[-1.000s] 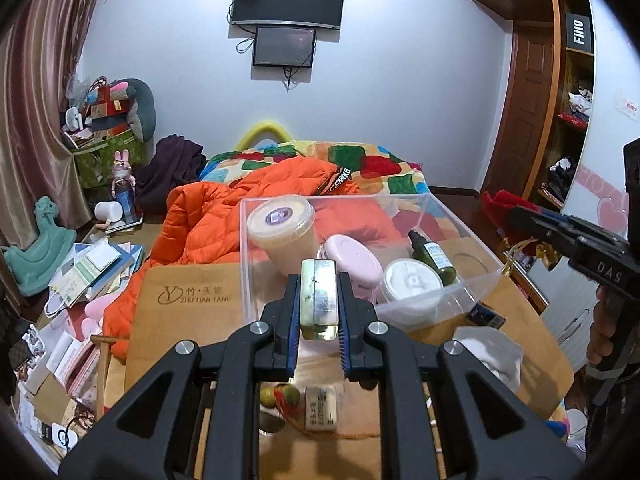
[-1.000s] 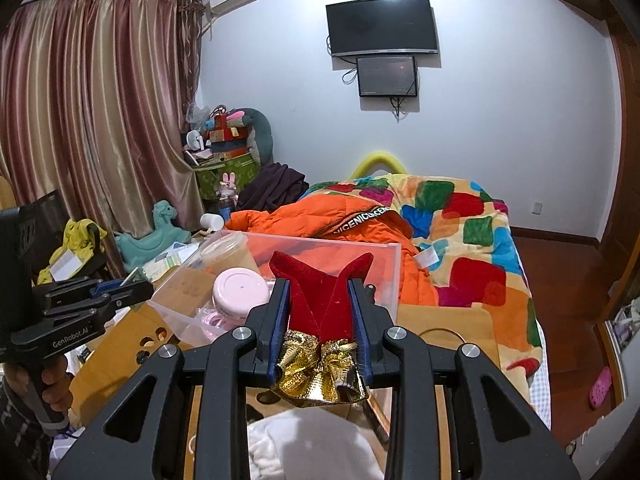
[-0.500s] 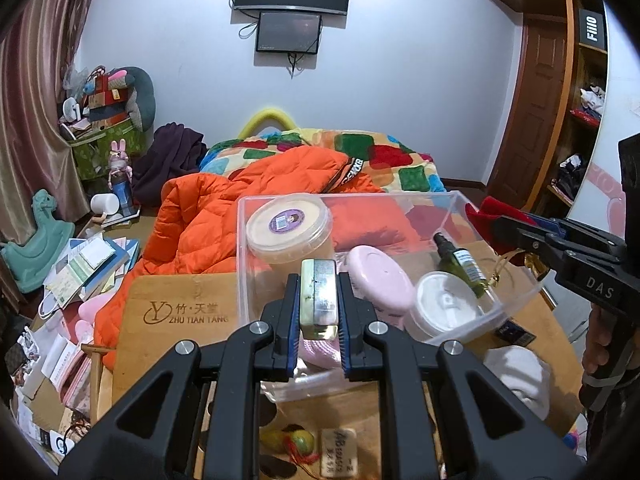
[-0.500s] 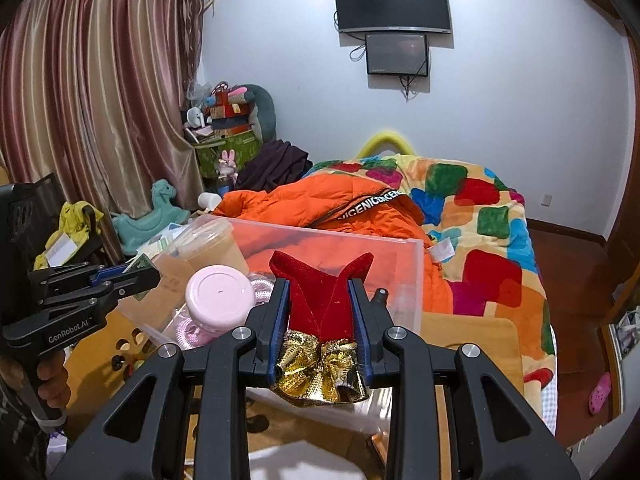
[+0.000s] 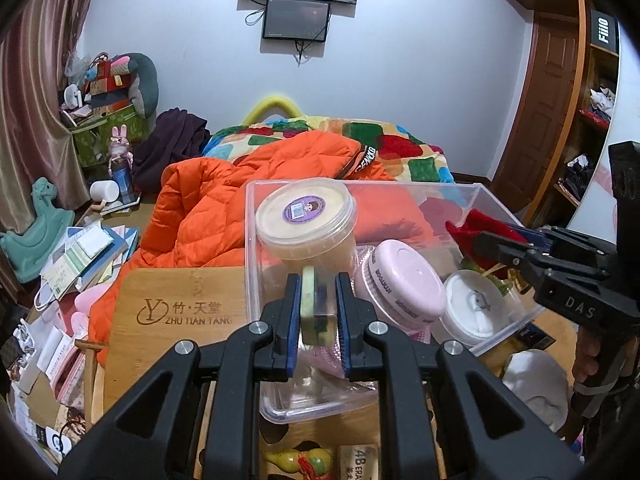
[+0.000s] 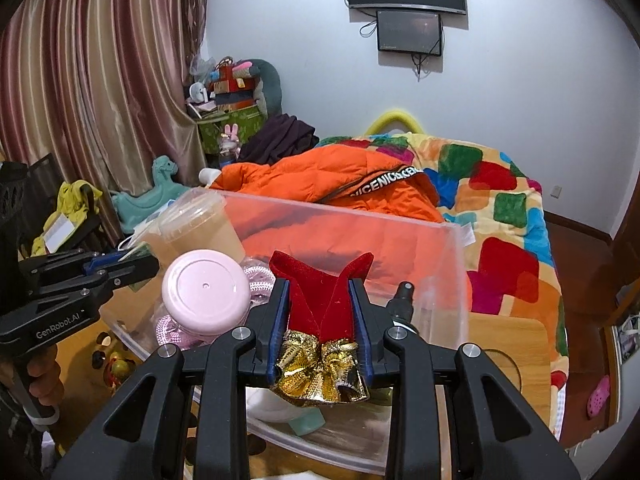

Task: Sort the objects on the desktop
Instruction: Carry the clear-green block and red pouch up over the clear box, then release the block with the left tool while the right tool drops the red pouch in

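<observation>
Two tongs are held over one clear plastic bin [image 5: 256, 240] on the wooden table [image 5: 176, 308], and we note little free room inside it. The bin's near rim lies just below the left tongs [image 5: 318, 308]; its right wall runs close under the right tongs [image 6: 321, 322]. A cream tub with a purple label [image 5: 306, 220] fills the far left corner, a pink round case [image 5: 400, 280] leans at the middle, and a white lidded jar [image 5: 476, 308] sits by the right wall. In the right wrist view a dark spray bottle [image 6: 404, 300] stands just beside the right tongs. We see bare bin floor only at the near edge.

The left tongs are clenched on a small flat pale-green block [image 5: 314, 304] with a darker middle band. We read its long axis as running along the fingers, its narrow edge facing up, its far end pointing toward the cream tub.

The right tongs grip a red velvet pouch [image 6: 320, 292] with a crumpled gold foil trim [image 6: 320, 372]. The pouch's two pointed red corners lead away from the camera toward the bin's far wall, the gold end nearest the camera. Both items hang above the bin interior; we cannot tell whether either touches the contents.

An orange jacket [image 5: 208, 208] lies on the bed just beyond the bin's far wall.
</observation>
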A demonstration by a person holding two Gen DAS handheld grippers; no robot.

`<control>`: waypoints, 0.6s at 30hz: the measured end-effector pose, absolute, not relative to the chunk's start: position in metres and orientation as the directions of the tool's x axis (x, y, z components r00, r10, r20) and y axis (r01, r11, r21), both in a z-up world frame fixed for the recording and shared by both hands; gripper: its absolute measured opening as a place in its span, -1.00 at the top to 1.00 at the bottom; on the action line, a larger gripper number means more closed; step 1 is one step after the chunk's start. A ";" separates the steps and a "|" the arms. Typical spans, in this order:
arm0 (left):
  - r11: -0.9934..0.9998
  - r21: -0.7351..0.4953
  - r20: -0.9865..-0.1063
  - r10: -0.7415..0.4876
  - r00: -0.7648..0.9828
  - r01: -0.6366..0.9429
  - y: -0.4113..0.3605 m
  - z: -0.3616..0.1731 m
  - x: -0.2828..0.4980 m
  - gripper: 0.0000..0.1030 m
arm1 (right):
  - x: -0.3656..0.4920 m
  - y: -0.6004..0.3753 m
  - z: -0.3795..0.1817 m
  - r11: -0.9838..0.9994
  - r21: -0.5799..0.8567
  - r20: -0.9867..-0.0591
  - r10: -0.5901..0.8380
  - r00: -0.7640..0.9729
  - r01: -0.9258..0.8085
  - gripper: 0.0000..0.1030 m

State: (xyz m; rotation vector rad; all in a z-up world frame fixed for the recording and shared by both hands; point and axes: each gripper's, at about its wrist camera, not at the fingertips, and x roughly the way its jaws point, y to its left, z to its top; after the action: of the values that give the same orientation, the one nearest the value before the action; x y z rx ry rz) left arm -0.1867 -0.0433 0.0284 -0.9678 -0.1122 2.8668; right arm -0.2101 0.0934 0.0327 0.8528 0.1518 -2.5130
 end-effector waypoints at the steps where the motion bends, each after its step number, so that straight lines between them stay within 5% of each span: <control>1: -0.991 -0.104 -0.598 0.130 -0.791 -0.084 -0.044 0.027 -0.187 0.70 | -0.211 0.093 0.031 -0.879 0.045 -0.602 -0.403 -0.689 0.475 0.48; 13: -0.993 -0.083 -0.596 0.117 -0.794 -0.083 -0.043 0.026 -0.184 0.70 | -0.206 0.084 0.028 -0.883 -0.006 -0.606 -0.369 -0.704 0.468 0.27; 18: -0.994 -0.070 -0.590 0.112 -0.799 -0.088 -0.040 0.030 -0.178 0.57 | -0.201 0.084 0.030 -0.890 -0.017 -0.598 -0.356 -0.719 0.455 0.03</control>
State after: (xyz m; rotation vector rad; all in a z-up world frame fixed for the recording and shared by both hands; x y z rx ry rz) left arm -0.1781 -0.0404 0.0305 -0.9496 -0.0589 2.8830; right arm -0.2010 0.0838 0.0304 0.8415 0.2259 -2.5547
